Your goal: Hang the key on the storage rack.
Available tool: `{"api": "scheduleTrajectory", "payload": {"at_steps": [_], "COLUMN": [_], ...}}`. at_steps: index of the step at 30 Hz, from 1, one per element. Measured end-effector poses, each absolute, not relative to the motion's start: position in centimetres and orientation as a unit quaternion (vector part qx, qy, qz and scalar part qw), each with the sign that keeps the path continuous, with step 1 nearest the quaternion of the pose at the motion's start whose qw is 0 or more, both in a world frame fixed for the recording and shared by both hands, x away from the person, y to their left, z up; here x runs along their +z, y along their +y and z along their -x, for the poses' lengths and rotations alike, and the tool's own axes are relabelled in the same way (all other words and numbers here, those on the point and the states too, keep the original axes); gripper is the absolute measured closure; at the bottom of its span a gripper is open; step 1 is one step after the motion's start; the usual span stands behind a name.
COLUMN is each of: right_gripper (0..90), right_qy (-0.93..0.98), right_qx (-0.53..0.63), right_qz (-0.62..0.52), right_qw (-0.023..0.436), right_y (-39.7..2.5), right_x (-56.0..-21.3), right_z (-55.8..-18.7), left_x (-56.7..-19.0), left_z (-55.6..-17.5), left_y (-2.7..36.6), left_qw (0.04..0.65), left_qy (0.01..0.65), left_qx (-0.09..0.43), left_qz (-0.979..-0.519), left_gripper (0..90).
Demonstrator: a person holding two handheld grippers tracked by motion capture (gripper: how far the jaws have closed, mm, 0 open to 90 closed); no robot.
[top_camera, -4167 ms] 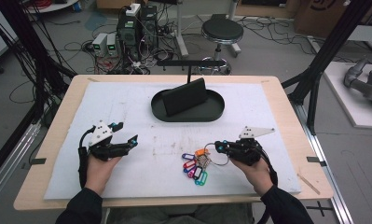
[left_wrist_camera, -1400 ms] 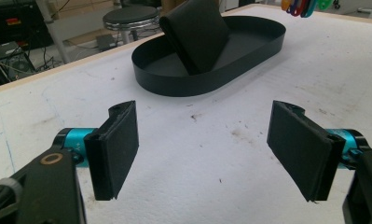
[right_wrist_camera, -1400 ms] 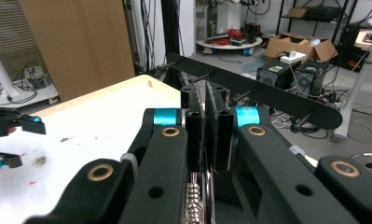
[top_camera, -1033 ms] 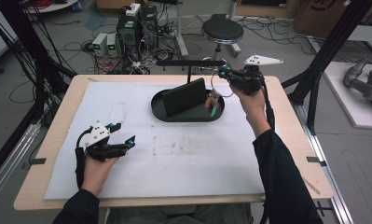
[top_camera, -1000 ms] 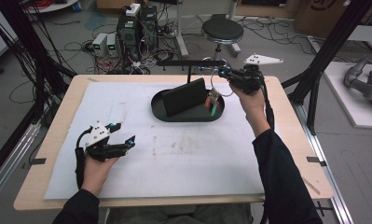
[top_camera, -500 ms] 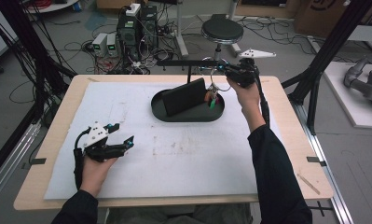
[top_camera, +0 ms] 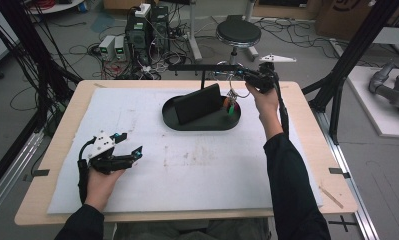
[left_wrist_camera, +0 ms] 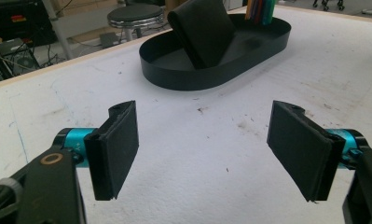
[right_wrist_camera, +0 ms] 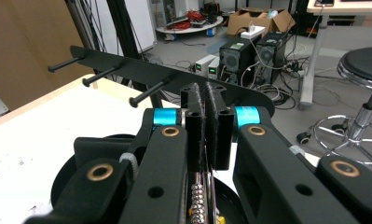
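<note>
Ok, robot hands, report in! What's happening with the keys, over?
Right gripper shut on key bunch, up at peg rack. Keys dangle over black tray. Left gripper open, low over table. Nothing blocking pegs.

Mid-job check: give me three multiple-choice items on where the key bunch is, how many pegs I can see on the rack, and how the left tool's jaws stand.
1. Where does the key bunch hang?
A. Flat on the white mat near the left tool
B. From the right tool, over the right end of the black tray
C. On the stool

2. How many pegs does the right gripper view show sticking out of the black rack?
A. One
B. Three
C. Six

3. How does the left tool stand?
A. Jaws apart, nothing between them
B. Shut on a key tag
C. Shut on the tray rim

Key: 1 B, the ring and coloured tags dangle below the raised right tool above the tray. 2 B, three pegs show along the bar. 3 A, white mat shows between the two pads.
</note>
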State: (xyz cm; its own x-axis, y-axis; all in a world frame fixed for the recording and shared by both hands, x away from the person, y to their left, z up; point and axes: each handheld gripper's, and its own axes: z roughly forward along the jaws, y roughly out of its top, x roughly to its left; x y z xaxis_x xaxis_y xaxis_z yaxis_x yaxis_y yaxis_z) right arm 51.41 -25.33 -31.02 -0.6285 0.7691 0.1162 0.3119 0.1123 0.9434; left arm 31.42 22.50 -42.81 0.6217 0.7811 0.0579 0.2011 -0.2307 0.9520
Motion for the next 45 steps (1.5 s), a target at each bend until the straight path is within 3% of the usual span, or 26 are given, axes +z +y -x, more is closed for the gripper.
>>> {"api": "scheduleTrajectory", "payload": {"at_steps": [19, 25, 31, 34, 41, 45], "right_gripper": [86.4, 83.6, 73.6, 62.2, 53.3, 47.0], "right_qy": [0.713, 0.716, 0.722, 0.733, 0.732, 0.728], "right_qx": [0.547, 0.530, 0.508, 0.486, 0.483, 0.497], "right_qz": [-0.380, -0.387, -0.393, -0.384, -0.369, -0.365], "right_qw": [0.217, 0.239, 0.259, 0.283, 0.308, 0.301], "right_y": [-25.3, -25.6, -26.0, -26.0, -27.2, -28.3], "right_x": [-31.7, -31.5, -31.0, -30.3, -28.0, -27.6], "right_z": [-52.1, -51.8, -51.1, -50.2, -46.3, -43.6], "left_x": [-42.9, -43.0, -42.9, -42.8, -42.5, -42.2], "left_z": [-31.2, -31.2, -31.3, -31.4, -31.7, -31.8], "left_y": [22.7, 22.6, 22.4, 22.3, 22.1, 22.1], "left_qw": [0.521, 0.521, 0.520, 0.518, 0.520, 0.522], "left_qy": [0.332, 0.330, 0.327, 0.324, 0.322, 0.321], "left_qx": [0.276, 0.275, 0.276, 0.277, 0.277, 0.279], "left_qz": [-0.736, -0.737, -0.740, -0.742, -0.741, -0.739], "left_gripper": [24.9, 24.9, 24.9, 24.9, 24.9, 24.9]}}
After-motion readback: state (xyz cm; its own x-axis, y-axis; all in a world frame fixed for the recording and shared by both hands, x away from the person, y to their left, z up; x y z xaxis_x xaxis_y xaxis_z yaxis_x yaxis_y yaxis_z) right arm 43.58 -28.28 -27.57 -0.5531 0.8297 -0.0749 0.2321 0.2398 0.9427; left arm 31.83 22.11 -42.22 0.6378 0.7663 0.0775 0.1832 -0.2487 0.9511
